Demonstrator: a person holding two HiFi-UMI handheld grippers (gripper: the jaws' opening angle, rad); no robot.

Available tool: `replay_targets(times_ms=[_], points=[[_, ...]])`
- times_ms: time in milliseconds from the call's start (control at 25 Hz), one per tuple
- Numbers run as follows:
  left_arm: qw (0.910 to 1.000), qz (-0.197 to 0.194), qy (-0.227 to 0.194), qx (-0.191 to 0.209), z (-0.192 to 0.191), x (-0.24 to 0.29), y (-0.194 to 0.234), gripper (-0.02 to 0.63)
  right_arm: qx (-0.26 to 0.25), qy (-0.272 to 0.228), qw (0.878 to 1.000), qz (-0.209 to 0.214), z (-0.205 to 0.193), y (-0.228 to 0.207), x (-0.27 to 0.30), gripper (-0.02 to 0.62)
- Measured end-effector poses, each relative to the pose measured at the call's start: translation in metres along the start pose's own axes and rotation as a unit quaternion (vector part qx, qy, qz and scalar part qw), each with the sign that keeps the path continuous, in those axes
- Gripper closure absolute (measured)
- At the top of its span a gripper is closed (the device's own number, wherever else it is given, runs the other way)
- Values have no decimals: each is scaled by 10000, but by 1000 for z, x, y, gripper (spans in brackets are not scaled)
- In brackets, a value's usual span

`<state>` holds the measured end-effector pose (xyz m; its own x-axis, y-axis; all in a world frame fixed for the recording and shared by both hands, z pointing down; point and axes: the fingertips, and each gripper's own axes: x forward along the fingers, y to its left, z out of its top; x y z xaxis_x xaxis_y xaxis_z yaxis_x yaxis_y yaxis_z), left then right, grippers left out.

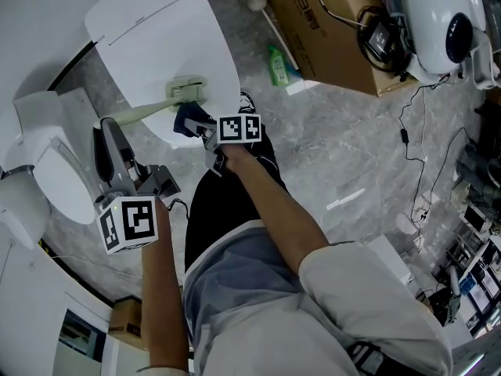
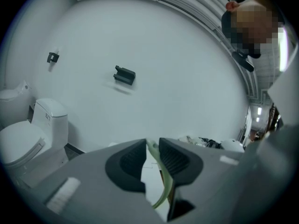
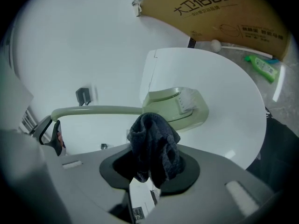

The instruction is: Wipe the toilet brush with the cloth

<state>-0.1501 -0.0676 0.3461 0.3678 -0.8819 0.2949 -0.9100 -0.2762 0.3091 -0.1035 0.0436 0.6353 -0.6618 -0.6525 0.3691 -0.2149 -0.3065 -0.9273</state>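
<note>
Left gripper [image 1: 110, 134] [image 2: 150, 157]: closed on the end of the toilet brush handle.
Right gripper [image 1: 201, 129] [image 3: 152, 166]: closed on a bunched dark cloth [image 1: 189, 118] [image 3: 154, 143].
Toilet brush [image 1: 150, 110] [image 3: 179, 104]: pale green, held roughly level, with its head over the white toilet lid [image 1: 211, 53] [image 3: 229, 125].
Cloth position: just on the near side of the brush head, where the handle joins it; contact cannot be confirmed.
Floor [image 1: 344, 139]: grey. A green bottle [image 1: 278, 65] [image 3: 263, 67] lies beside a cardboard box [image 1: 325, 34] [image 3: 219, 10], to the far right.

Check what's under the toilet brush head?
A white toilet lid. The dark cloth in the right hand-held gripper covers the toilet brush head at its near edge; contact with the lid can't be told.
</note>
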Motion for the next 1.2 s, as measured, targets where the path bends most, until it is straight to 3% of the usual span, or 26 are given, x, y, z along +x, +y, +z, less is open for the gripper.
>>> replay_targets(times_ms=[440, 720, 880, 1200], points=[[9999, 143, -41, -42, 1, 5, -3, 606, 313, -37, 9994, 170, 10, -11, -16, 502], [9997, 210, -76, -53, 1, 6, -2, 606, -81, 114, 9985, -526, 15, -39, -25, 502], [9997, 220, -77, -41, 0, 6, -2, 606, -148, 102, 9979, -630, 22, -45, -25, 502], [9997, 234, -86, -14, 0, 5, -3, 606, -819, 450, 9889, -1158, 23, -56, -15, 502]])
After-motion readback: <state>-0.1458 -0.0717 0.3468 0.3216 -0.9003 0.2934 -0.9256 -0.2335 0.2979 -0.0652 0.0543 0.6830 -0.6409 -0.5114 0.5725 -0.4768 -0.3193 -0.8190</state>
